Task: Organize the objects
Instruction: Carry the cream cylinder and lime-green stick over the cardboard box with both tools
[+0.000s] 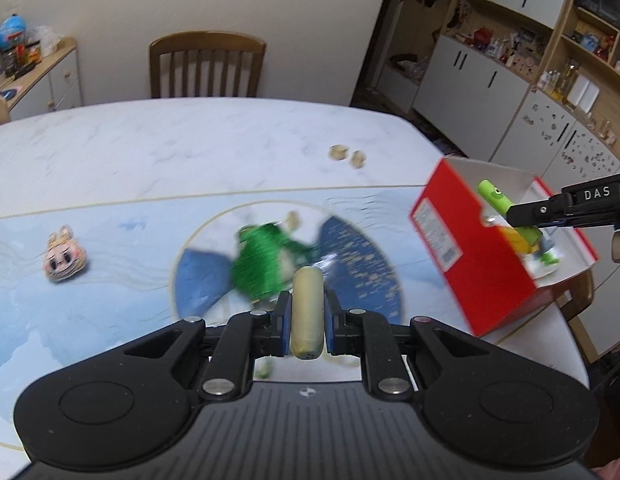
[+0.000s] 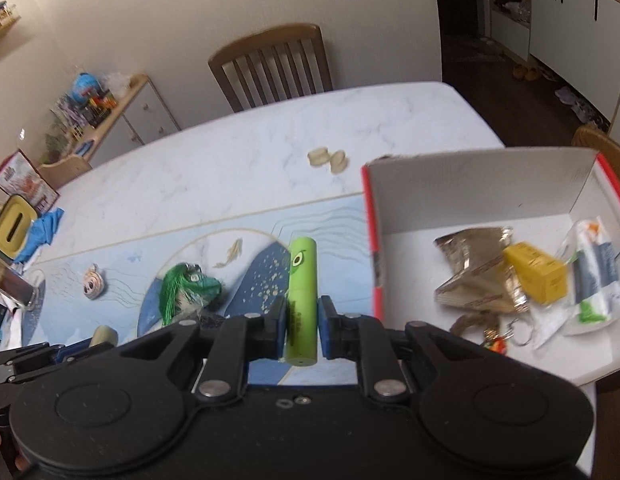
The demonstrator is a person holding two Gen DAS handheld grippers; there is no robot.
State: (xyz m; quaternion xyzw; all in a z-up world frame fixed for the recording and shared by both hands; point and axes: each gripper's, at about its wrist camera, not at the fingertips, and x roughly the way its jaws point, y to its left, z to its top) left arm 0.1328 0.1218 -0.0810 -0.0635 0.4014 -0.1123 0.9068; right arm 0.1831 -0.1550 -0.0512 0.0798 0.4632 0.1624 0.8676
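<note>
Left wrist view: left gripper (image 1: 308,312) clamped a beige tube (image 1: 307,312); right gripper (image 2: 302,316) clamped a green tube (image 2: 302,296). Marble table (image 1: 190,140) carried a chair (image 1: 208,64) at 12 o'clock, red box (image 1: 469,256) at 3 o'clock.

Both grippers: matte black bodies, round side discs, silver pivot screws, blue finger pads (image 1: 283,320). Right gripper (image 1: 521,216) housing marked "DAS" in white.

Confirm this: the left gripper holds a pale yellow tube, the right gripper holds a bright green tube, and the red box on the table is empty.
Not empty. The right wrist view shows the red box holding a crumpled foil packet, a small yellow carton and more. The left gripper does hold the pale yellow tube, the right gripper the bright green tube.
</note>
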